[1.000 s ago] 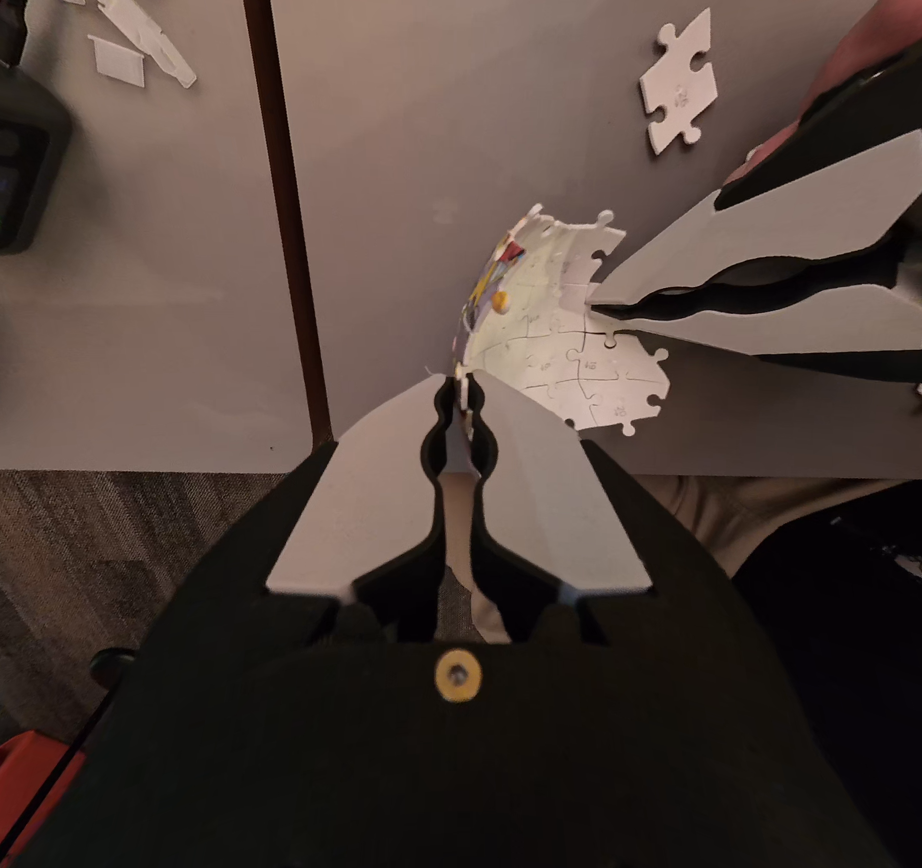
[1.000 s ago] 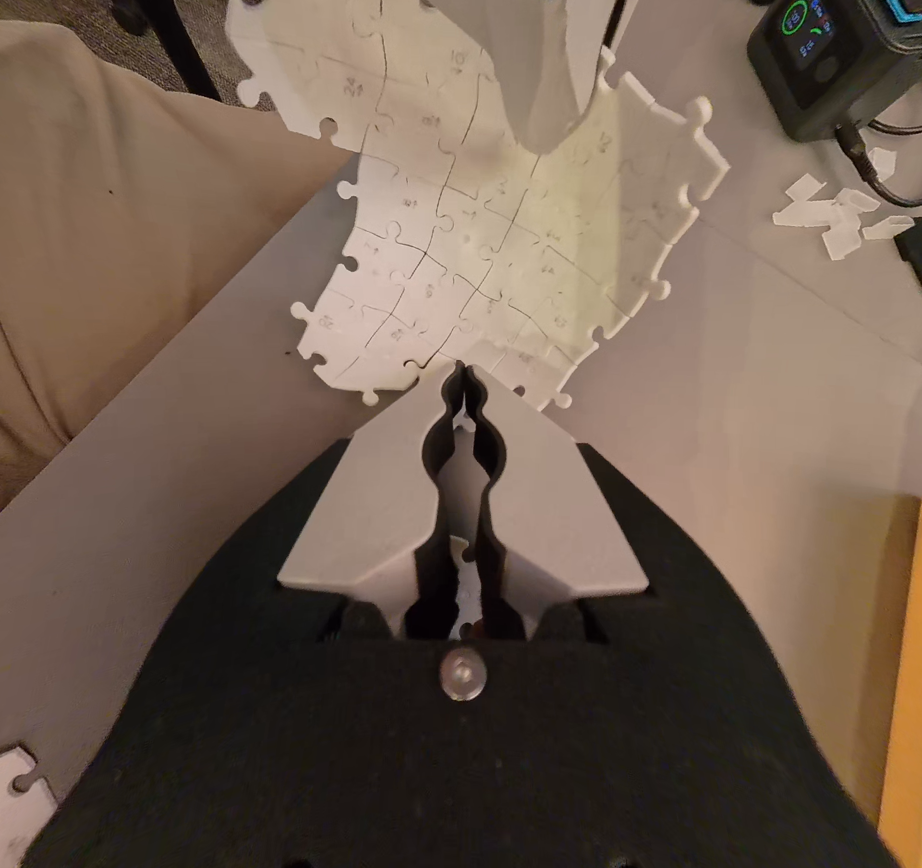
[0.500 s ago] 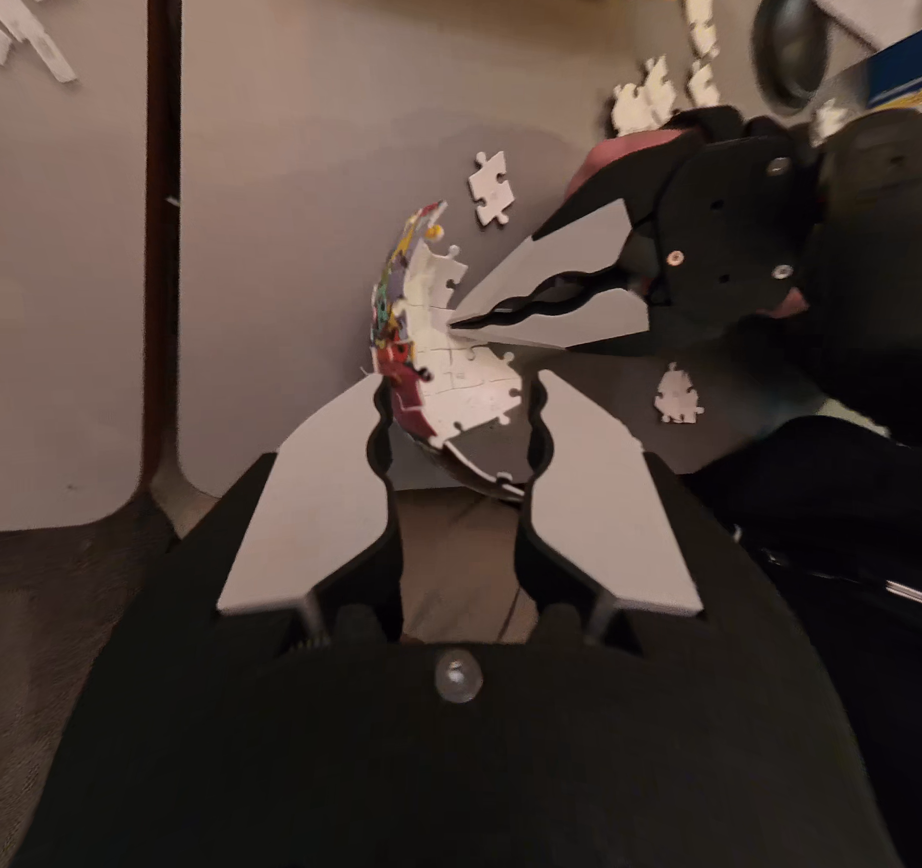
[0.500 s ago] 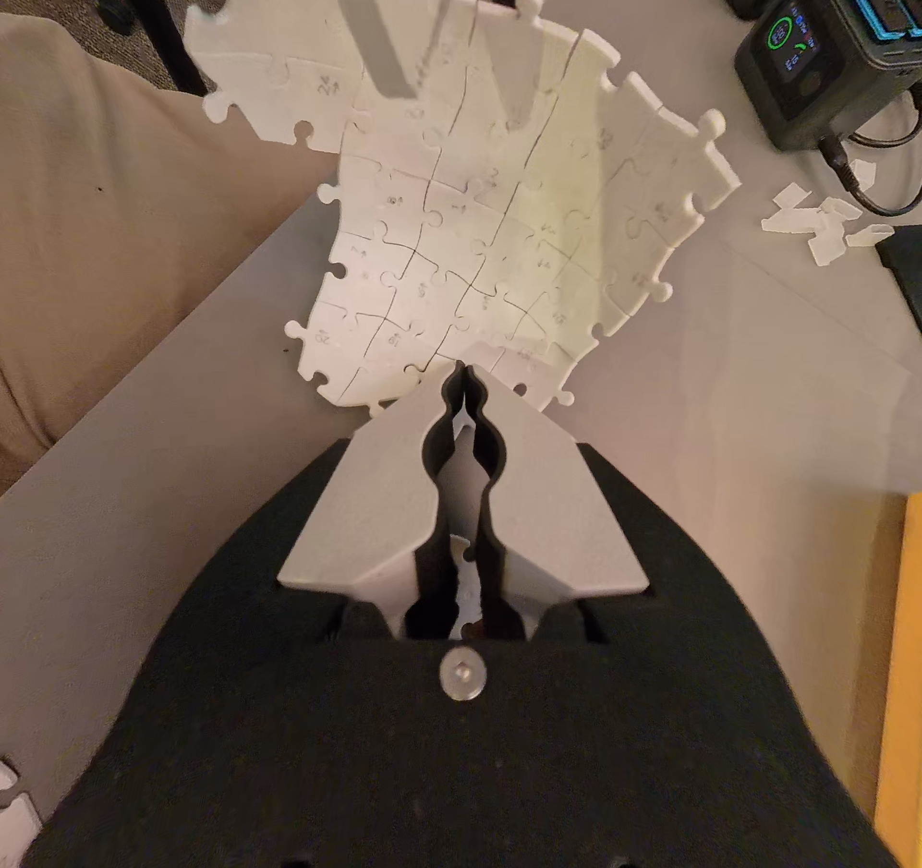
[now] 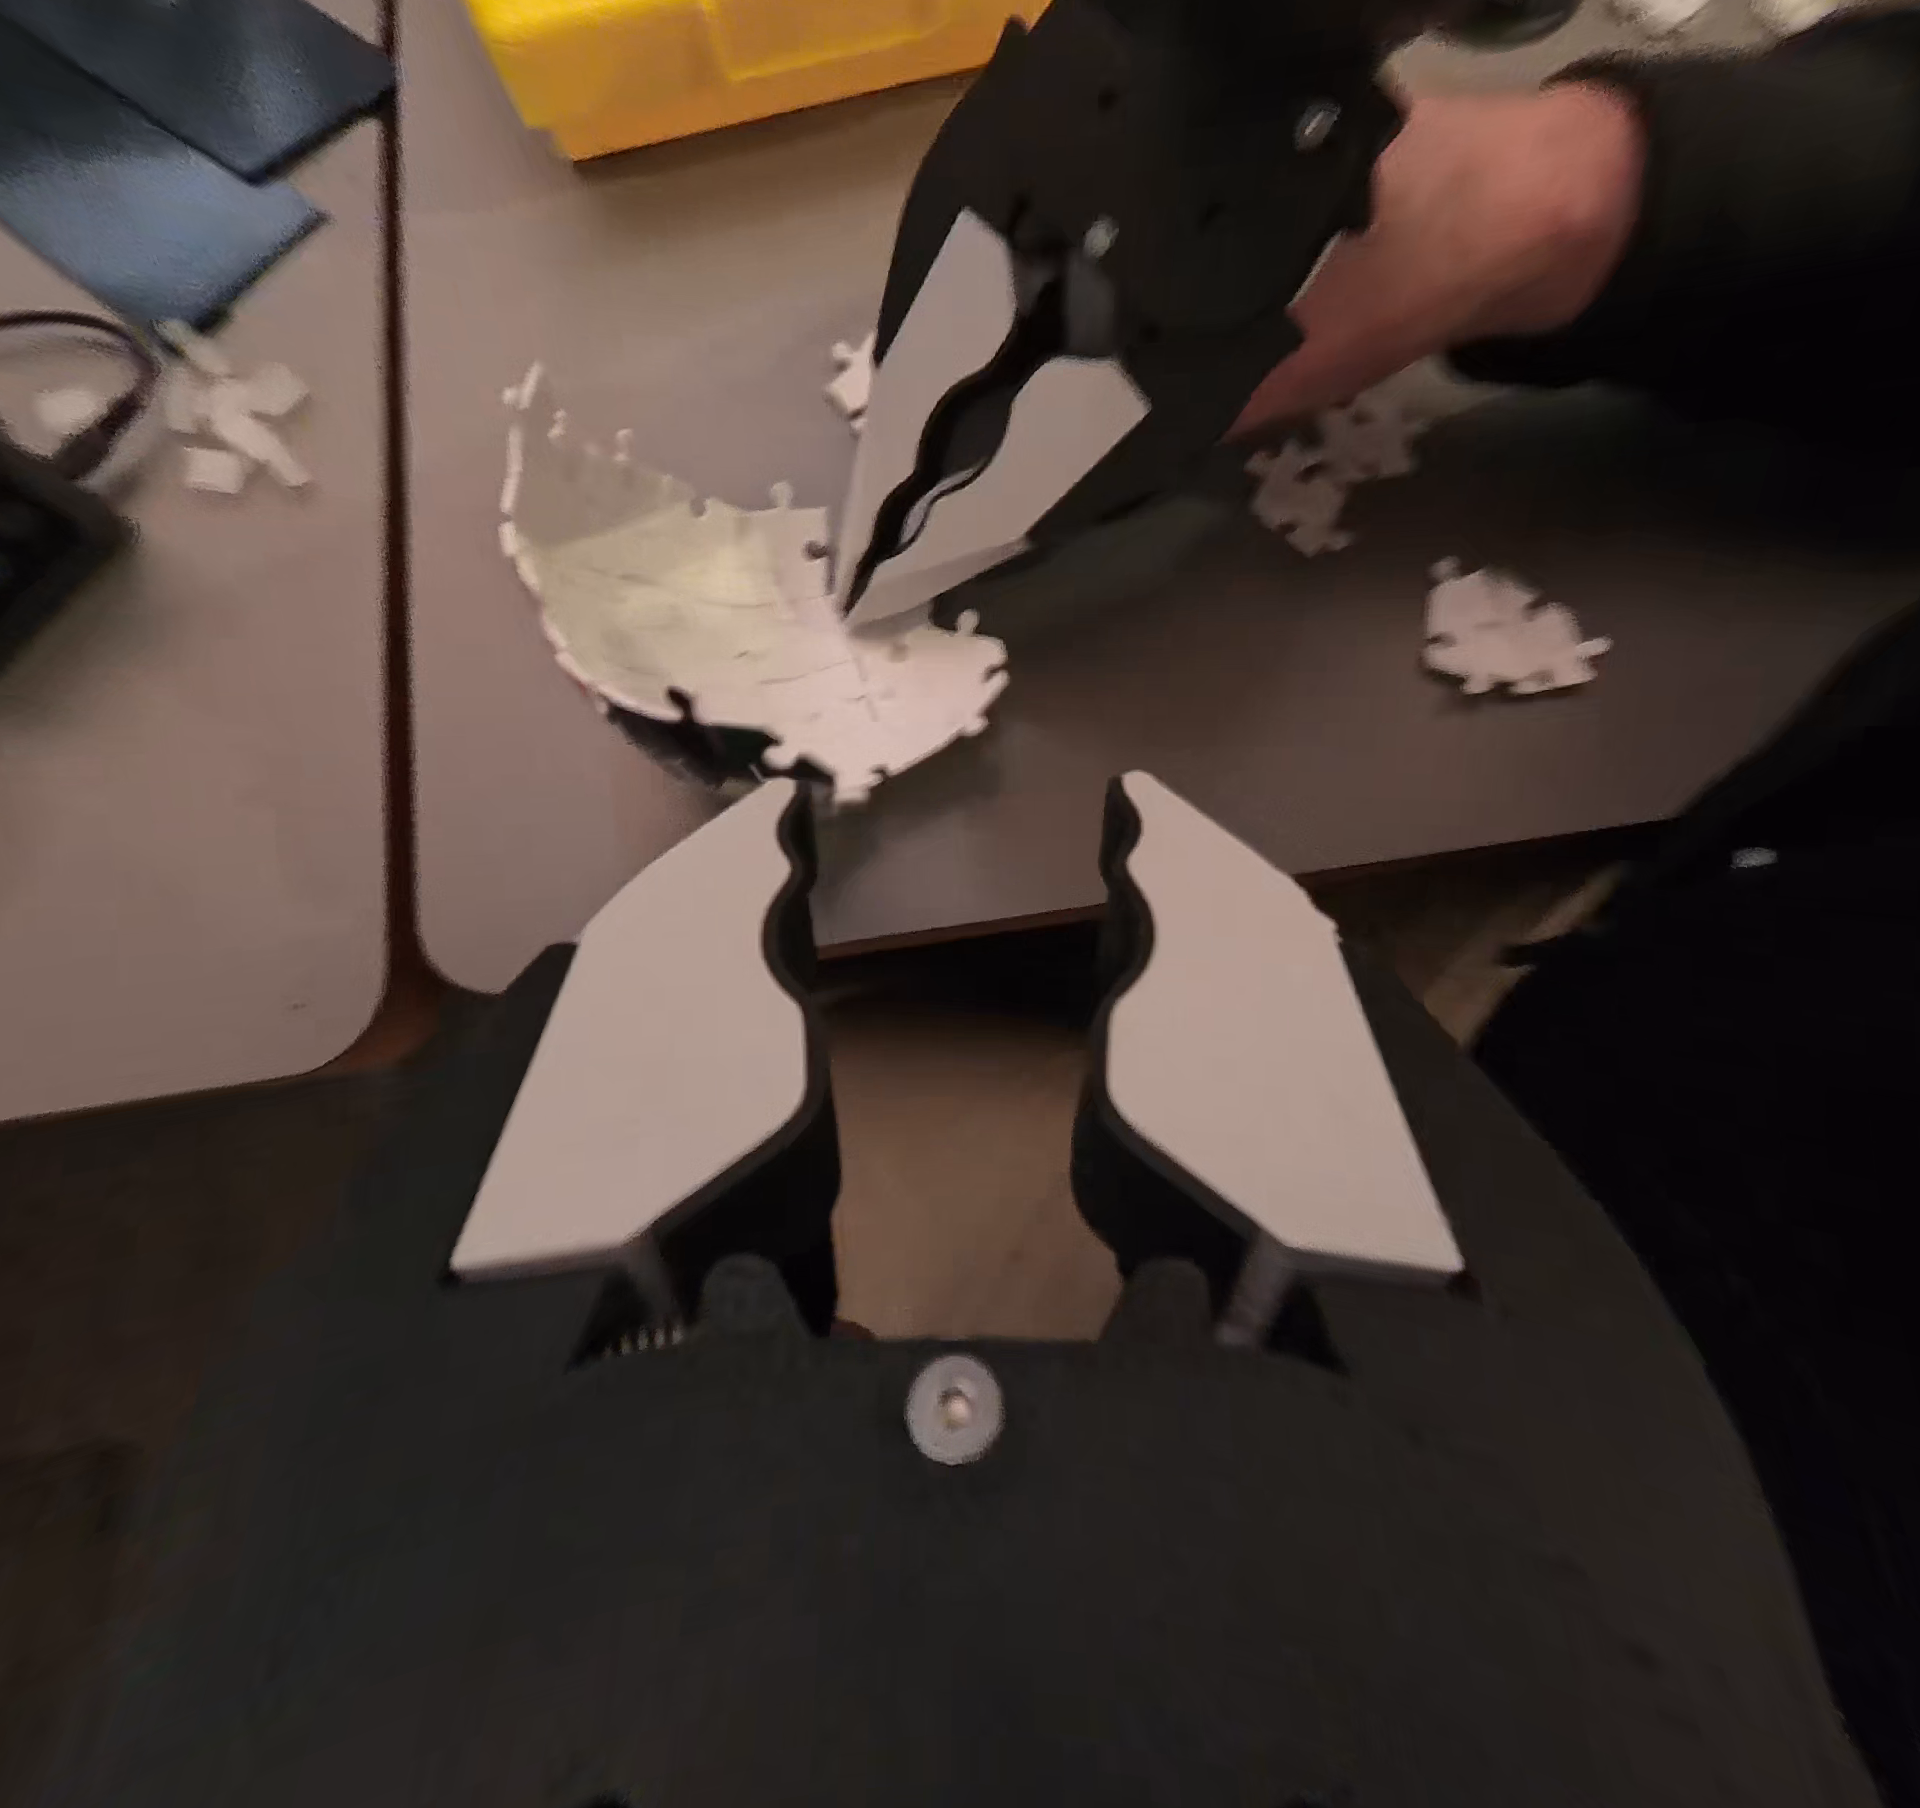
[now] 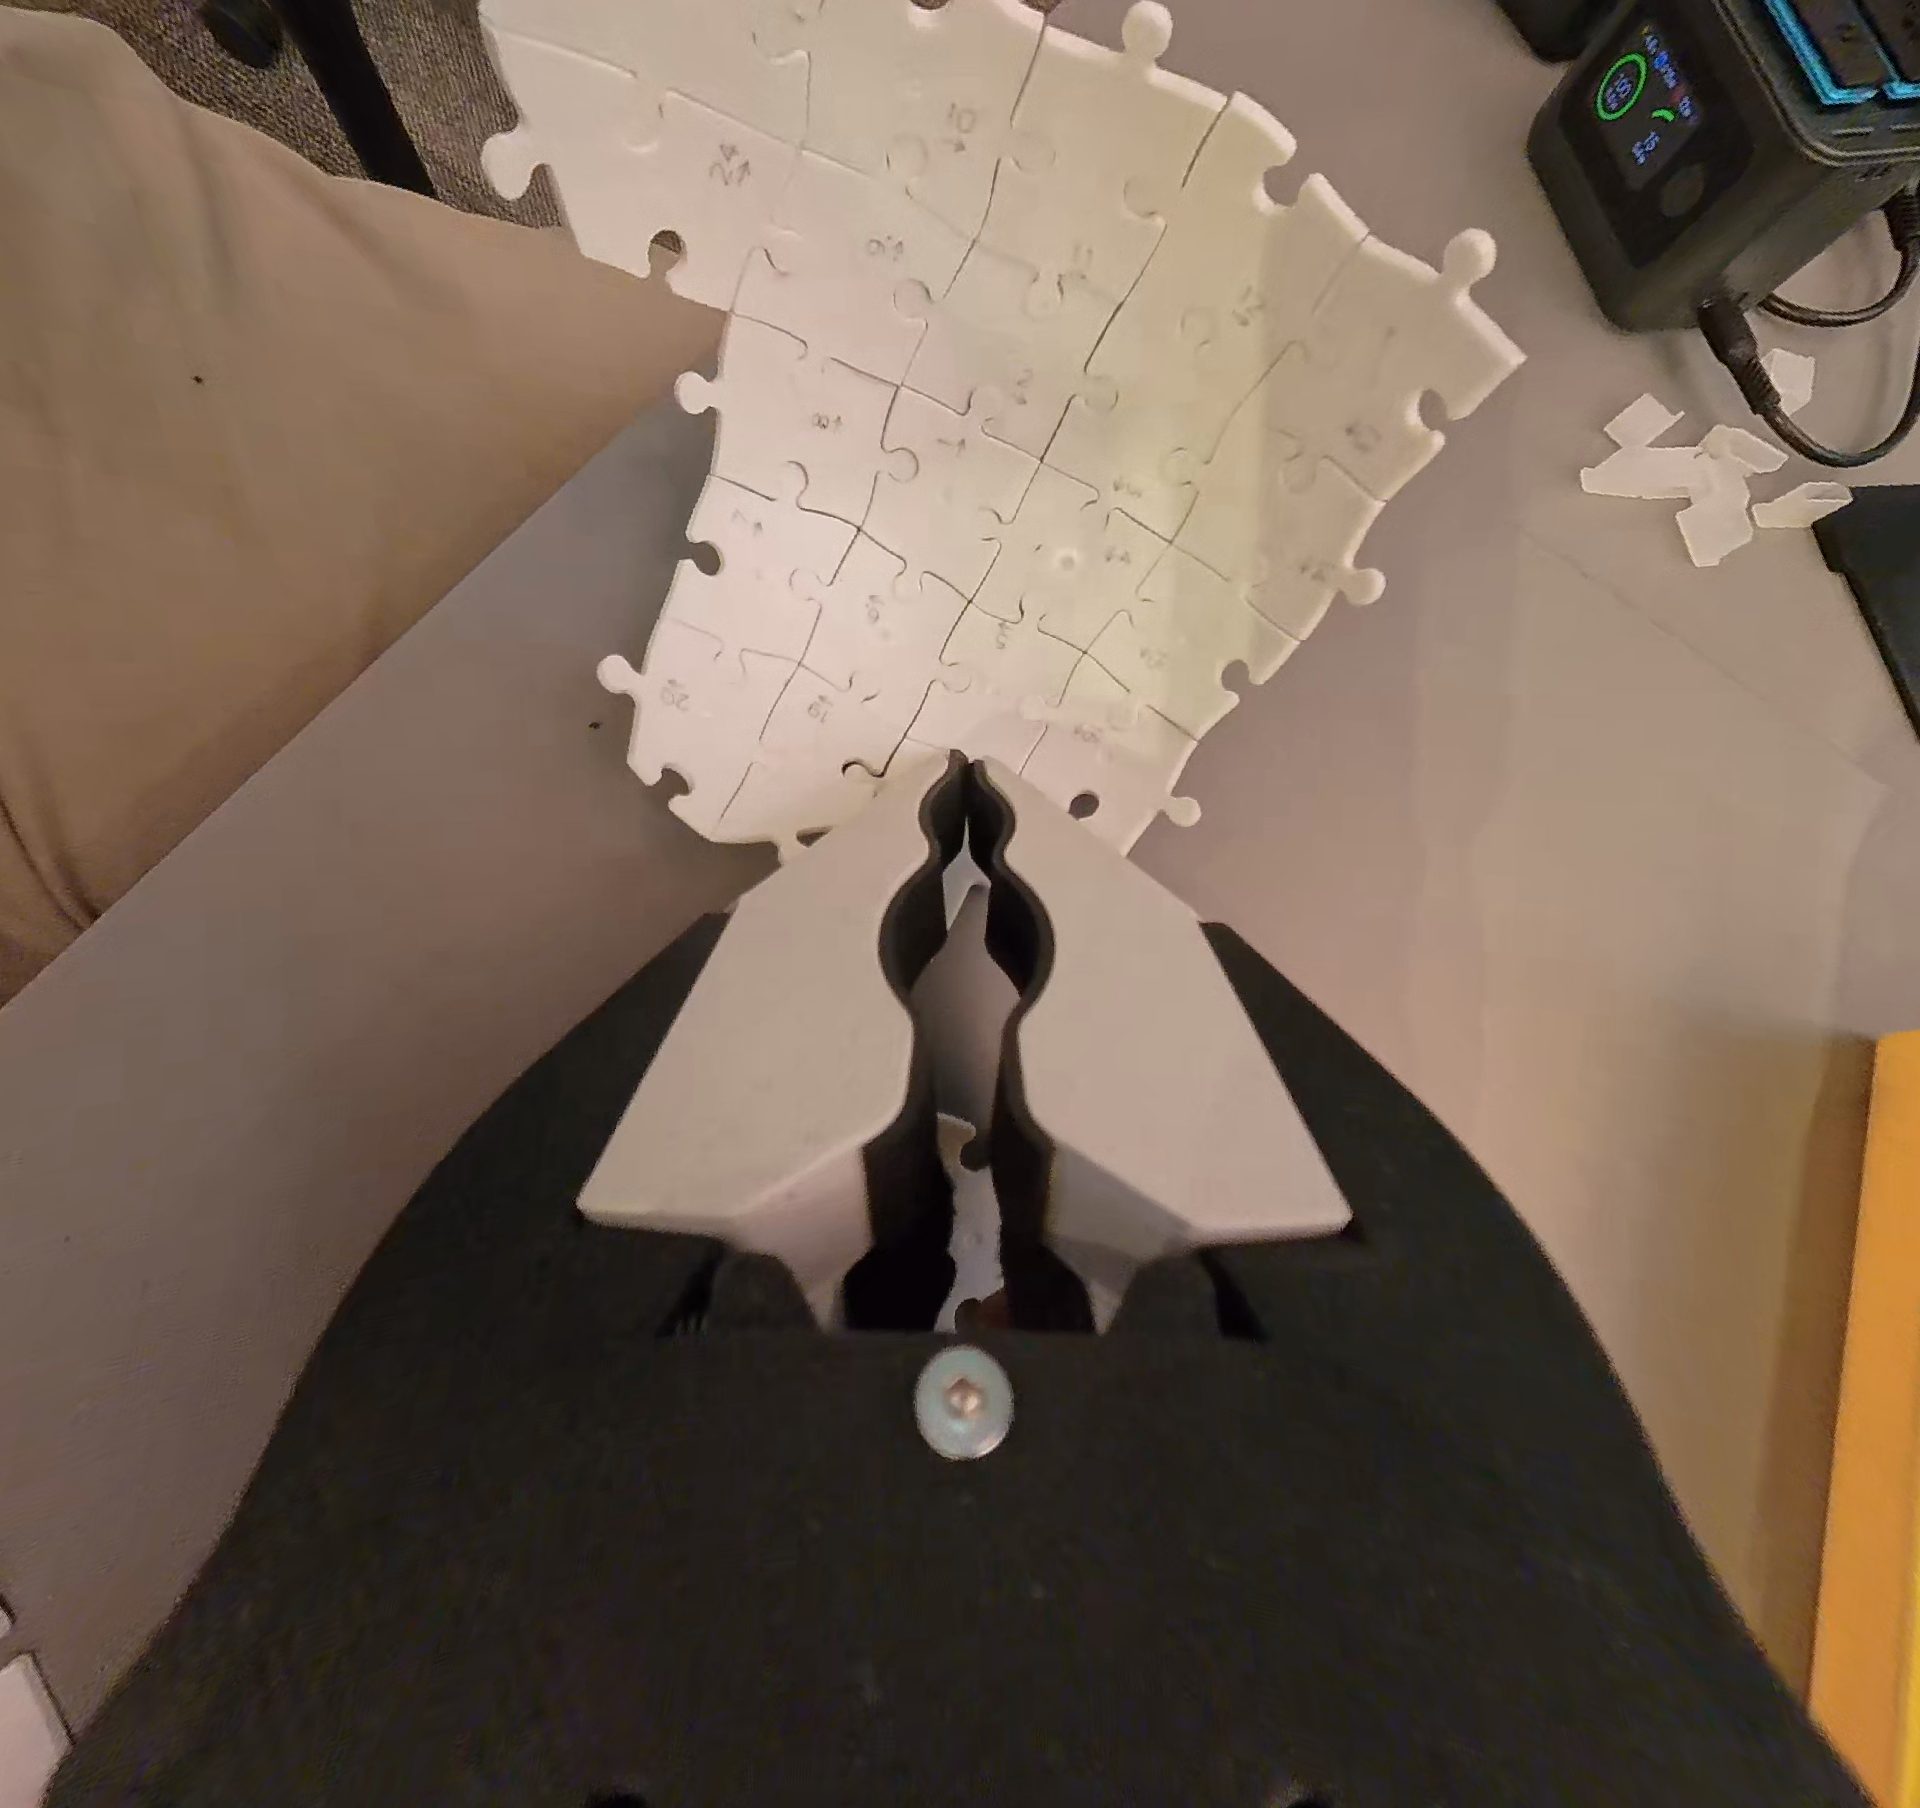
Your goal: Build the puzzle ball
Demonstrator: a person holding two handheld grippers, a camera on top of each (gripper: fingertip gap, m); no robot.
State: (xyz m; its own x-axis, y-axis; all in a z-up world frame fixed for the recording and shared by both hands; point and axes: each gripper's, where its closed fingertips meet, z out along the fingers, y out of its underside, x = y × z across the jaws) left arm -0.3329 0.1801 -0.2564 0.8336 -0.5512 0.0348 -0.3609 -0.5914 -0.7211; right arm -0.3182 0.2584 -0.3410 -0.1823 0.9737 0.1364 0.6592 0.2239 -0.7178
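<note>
The partly built puzzle ball [image 5: 727, 605] is a curved white shell of joined pieces, inner side up, low over the grey table [image 5: 1195, 750]; I cannot tell if it touches. In the right wrist view the shell [image 6: 987, 408] fills the middle. My right gripper [image 6: 963, 771] is shut on the shell's near edge; it also shows in the left wrist view [image 5: 857, 605], held by a hand. My left gripper [image 5: 961, 797] is open and empty, just short of the shell's near rim.
A yellow bin [image 5: 748, 13] of loose pieces stands at the back. Loose white pieces [image 5: 1507, 636] lie right of the shell. Clear plastic bits [image 6: 1704, 491] and a dark power unit [image 6: 1714, 117] with cables lie to one side. A person's beige-clad leg [image 6: 260, 408] is beside the table edge. About 12 centimetres separates my left fingertips from my right. The dark power unit [image 6: 1714, 117] is about 25 centimetres from both grippers' fingertips.
My left gripper let go of the shell, opened and drew back toward the table edge. My right gripper kept its hold and brought the shell down to the table, inner side up.
</note>
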